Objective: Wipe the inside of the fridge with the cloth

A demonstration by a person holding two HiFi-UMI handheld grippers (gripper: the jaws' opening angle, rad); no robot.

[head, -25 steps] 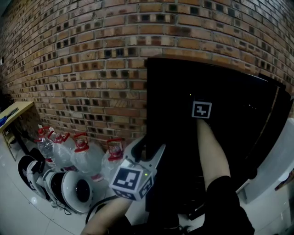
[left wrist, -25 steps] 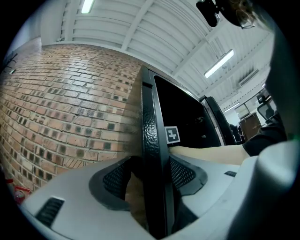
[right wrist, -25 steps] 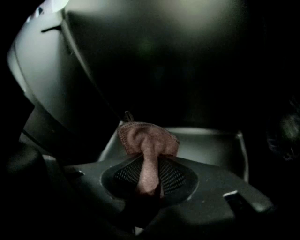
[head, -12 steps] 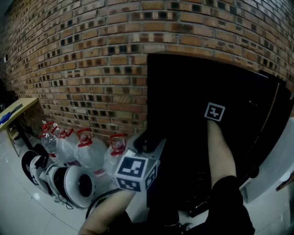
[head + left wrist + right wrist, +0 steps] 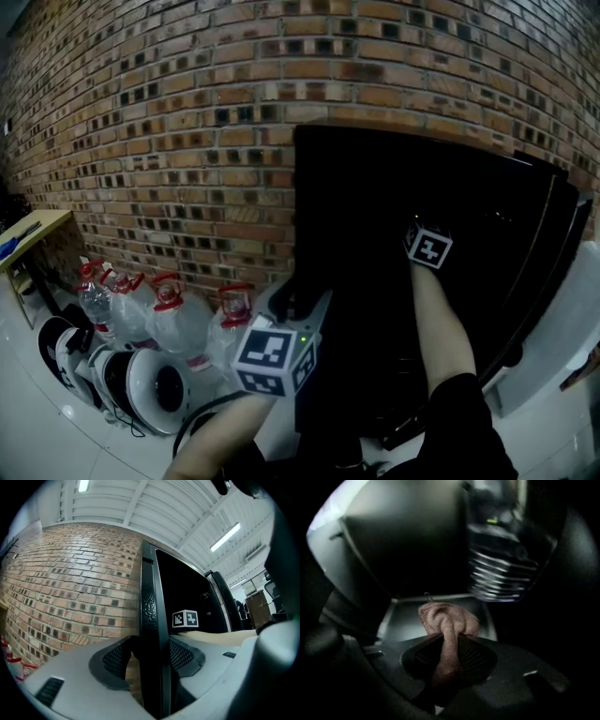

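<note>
- Against the far left, a wooden table is standing by the brick wall.
- Near the wall's foot, clear water jugs with red caps are sitting in a row, and white helmet-like shells are lying nearer on the floor.
- Right of the jugs, the left gripper is clasping the black fridge by its left front edge. Its jaws have just been closing, and that edge is standing between them with the pads pressing on both faces.
- Further right, the right gripper is reaching into the dark inside of the fridge, its jaws pinching the brownish cloth tightly.
- The cloth's bunched free end is sticking out past the jaws, over a pale ledge inside, with a blurred ribbed rack further in to its right.
- At the far right, the fridge door is standing open.
</note>
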